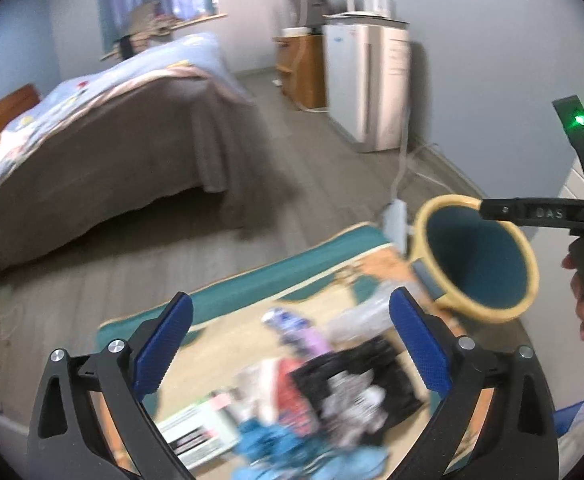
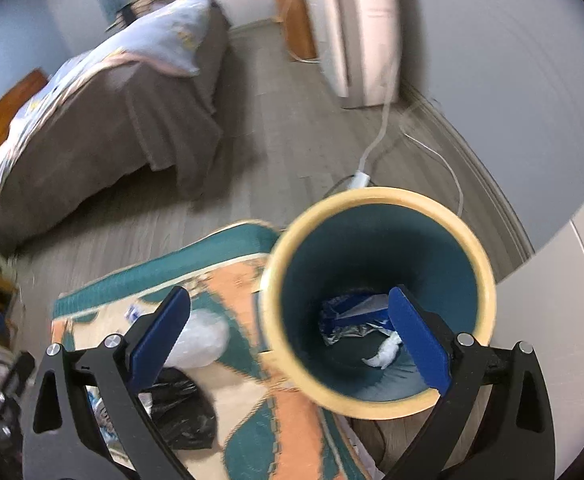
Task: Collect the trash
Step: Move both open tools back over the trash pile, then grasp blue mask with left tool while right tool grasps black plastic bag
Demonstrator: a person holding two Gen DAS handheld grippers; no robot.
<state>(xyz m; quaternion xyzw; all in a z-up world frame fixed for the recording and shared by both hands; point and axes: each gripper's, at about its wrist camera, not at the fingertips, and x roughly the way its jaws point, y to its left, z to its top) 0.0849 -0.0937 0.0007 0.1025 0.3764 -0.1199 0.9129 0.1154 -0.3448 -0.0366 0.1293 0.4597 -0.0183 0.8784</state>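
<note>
Two blue ribbed pads of the right gripper (image 2: 290, 336) stood spread wide with nothing between them, above one round teal bin (image 2: 376, 300) with a cream rim. Two trash pieces lay inside: crumpled blue foil (image 2: 348, 318) and white tissue (image 2: 384, 354). The left gripper (image 1: 290, 344), likewise spread and empty, hung over blurred wrappers (image 1: 292, 380) on the patterned rug (image 1: 228, 300).

One bin (image 2: 376, 300) stands at about 4 o'clock in the right wrist view, with two pieces of trash inside: one crumpled blue-and-silver wrapper (image 2: 348, 316) and one white paper wad (image 2: 384, 354). One rug (image 2: 252, 292) carries one black bag (image 2: 180, 412) and one clear plastic bag (image 2: 204, 338) at 7 o'clock. One bed (image 2: 104, 100) lies at 10 o'clock.
</note>
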